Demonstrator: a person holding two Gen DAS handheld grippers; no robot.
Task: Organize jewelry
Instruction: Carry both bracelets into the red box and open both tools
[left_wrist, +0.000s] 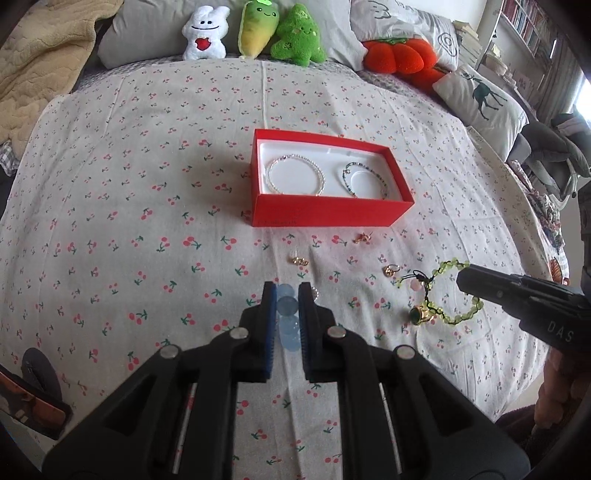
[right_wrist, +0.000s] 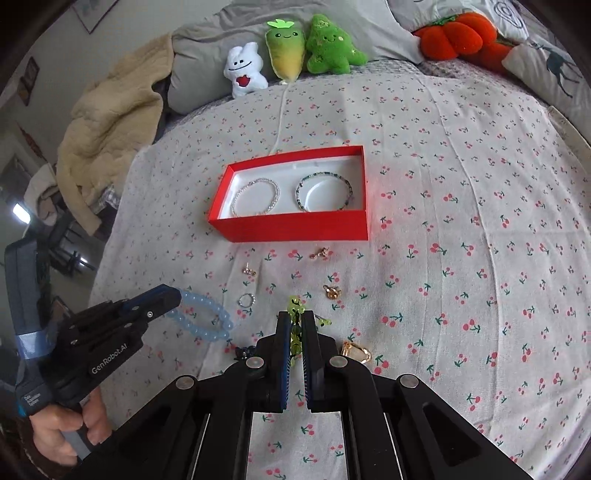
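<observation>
A red box (left_wrist: 328, 210) (right_wrist: 295, 227) with a white liner sits mid-bed and holds a pearl bracelet (left_wrist: 294, 180) (right_wrist: 255, 196) and a dark beaded bracelet (left_wrist: 365, 179) (right_wrist: 324, 192). My left gripper (left_wrist: 287, 291) (right_wrist: 177, 301) is shut on a pale blue bead bracelet (left_wrist: 287, 314) (right_wrist: 207, 319) low over the sheet. My right gripper (right_wrist: 295, 317) (left_wrist: 461, 282) is shut on a green bead bracelet (right_wrist: 295, 332) (left_wrist: 448, 291) with a green charm (left_wrist: 419, 315). Small gold earrings (left_wrist: 298, 261) (left_wrist: 362, 237) (left_wrist: 390, 270) (right_wrist: 331, 291) and a silver ring (right_wrist: 246, 300) lie in front of the box.
The cherry-print sheet (left_wrist: 147, 184) covers the bed. Plush toys (left_wrist: 255, 29) (right_wrist: 295, 51), red cushions (left_wrist: 402, 55), pillows and a beige blanket (left_wrist: 40, 62) line the far edge. A gold ring (right_wrist: 356, 352) lies by the right fingers. A dark object (left_wrist: 37, 398) sits at lower left.
</observation>
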